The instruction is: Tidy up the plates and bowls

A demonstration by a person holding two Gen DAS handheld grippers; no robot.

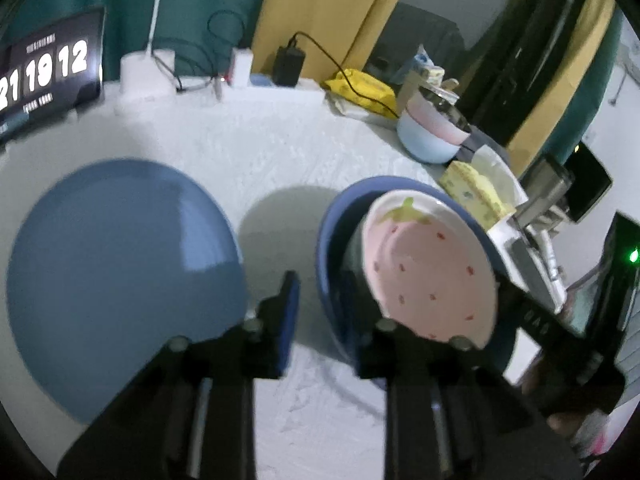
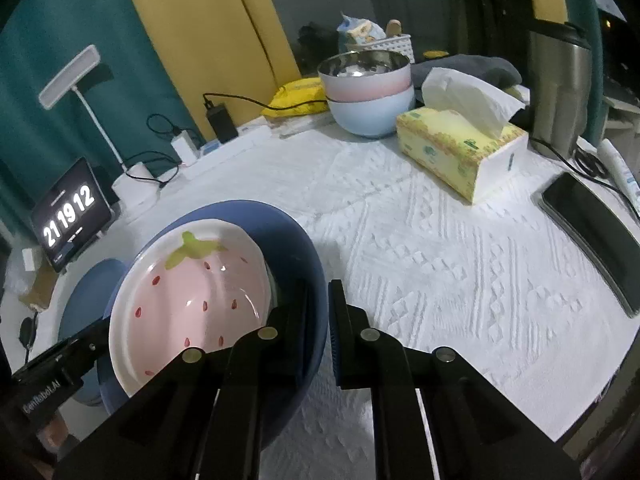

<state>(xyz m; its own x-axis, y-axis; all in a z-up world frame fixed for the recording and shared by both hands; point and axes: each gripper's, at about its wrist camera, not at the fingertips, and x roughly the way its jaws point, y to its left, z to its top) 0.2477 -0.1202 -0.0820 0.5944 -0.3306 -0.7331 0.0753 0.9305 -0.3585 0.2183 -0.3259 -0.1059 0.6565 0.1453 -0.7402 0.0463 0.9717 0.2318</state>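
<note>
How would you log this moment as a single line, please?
right hand-held gripper shut on blue bowl rim | left hand-held gripper open astride rim | strawberry plate tilted in bowl | blue plate on table
</note>
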